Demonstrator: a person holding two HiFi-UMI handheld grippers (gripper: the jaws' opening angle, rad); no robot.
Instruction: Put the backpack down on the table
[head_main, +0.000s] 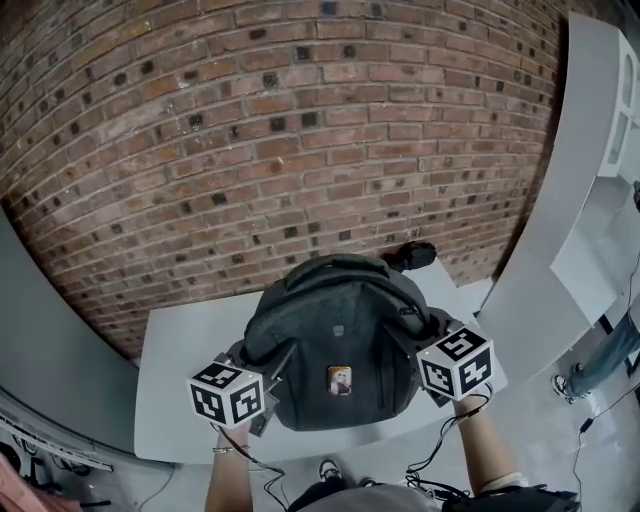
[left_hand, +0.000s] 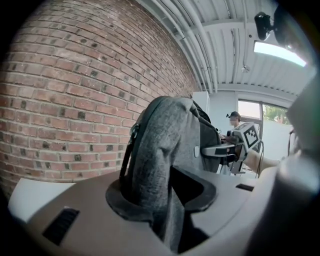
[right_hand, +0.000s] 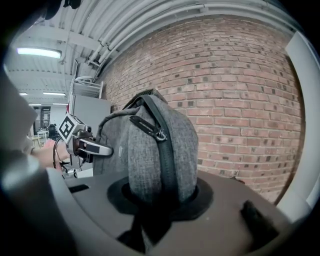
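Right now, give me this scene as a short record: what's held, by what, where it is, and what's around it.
item: grey backpack, upright
left gripper: shut on the backpack's left side
right gripper: shut on its right side
place: over the white table; whether its base touches cannot be told
behind: brick wall
also: small dark thing beyond the backpack, unclear what

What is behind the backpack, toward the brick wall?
A small black thing shows behind the backpack, by the far edge of the table, then the brick wall. The backpack covers part of it, so what it is cannot be told.
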